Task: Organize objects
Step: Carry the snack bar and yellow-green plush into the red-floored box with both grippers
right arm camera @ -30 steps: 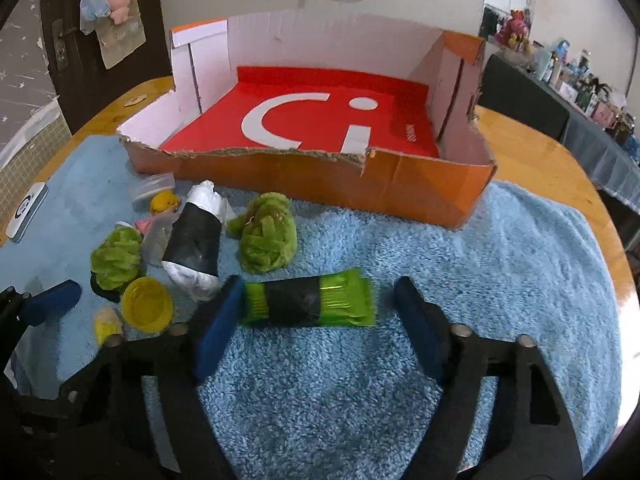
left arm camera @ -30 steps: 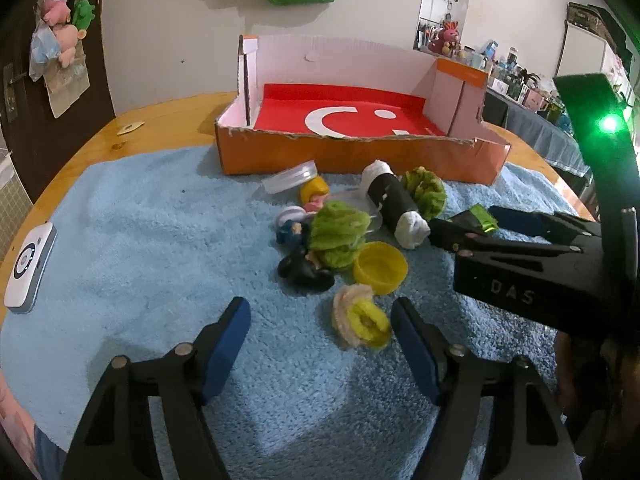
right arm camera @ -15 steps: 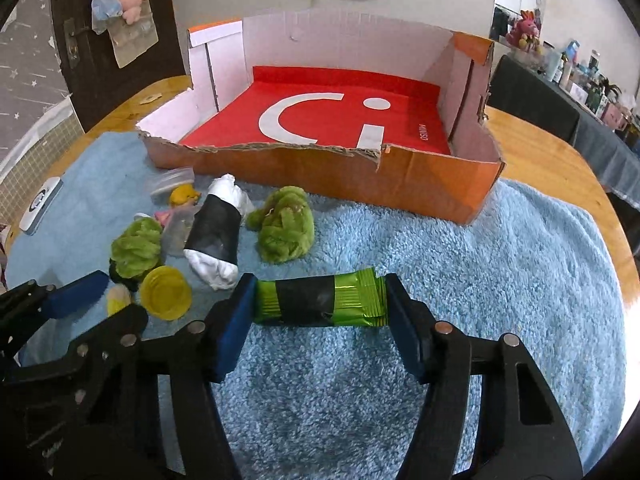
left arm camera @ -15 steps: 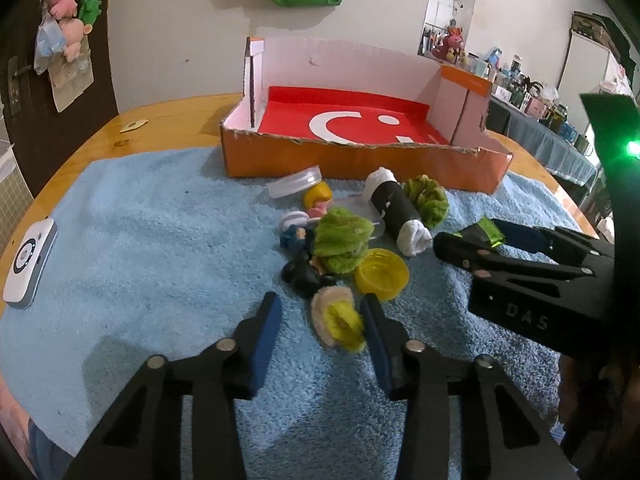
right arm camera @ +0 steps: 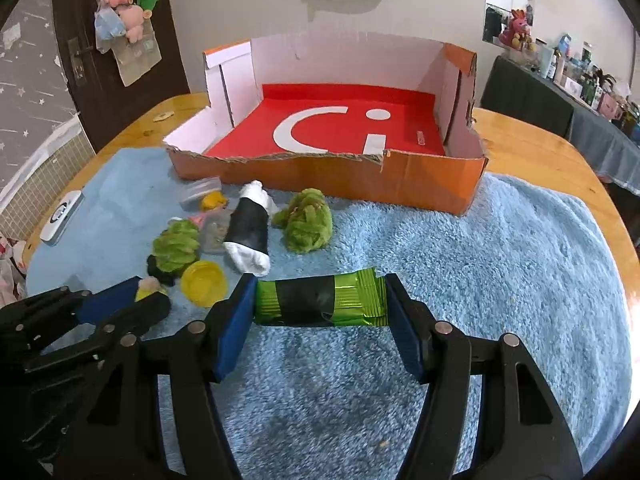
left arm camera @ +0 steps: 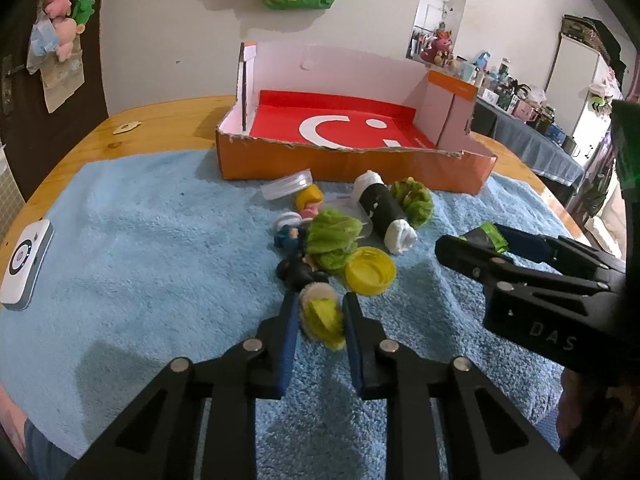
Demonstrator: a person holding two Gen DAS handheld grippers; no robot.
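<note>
My left gripper is shut on a small fuzzy cream-and-yellow piece that rests on the blue towel. My right gripper is shut on the ends of a green foil packet wrapped in a black band, held crosswise just above the towel. The left wrist view shows that packet at the right gripper's tip. An open orange cardboard box with a red floor stands behind, nothing in it. The left gripper shows at the lower left of the right wrist view.
Between the grippers and the box lie a white-and-black roll, two green fuzzy balls, a yellow cap, a black piece, a clear lid and small toys. A white device lies at the towel's left edge.
My left jaws closed from wide open onto the fuzzy cream-and-yellow piece. The right jaws closed onto the green packet, then drifted slightly toward the box with it.
</note>
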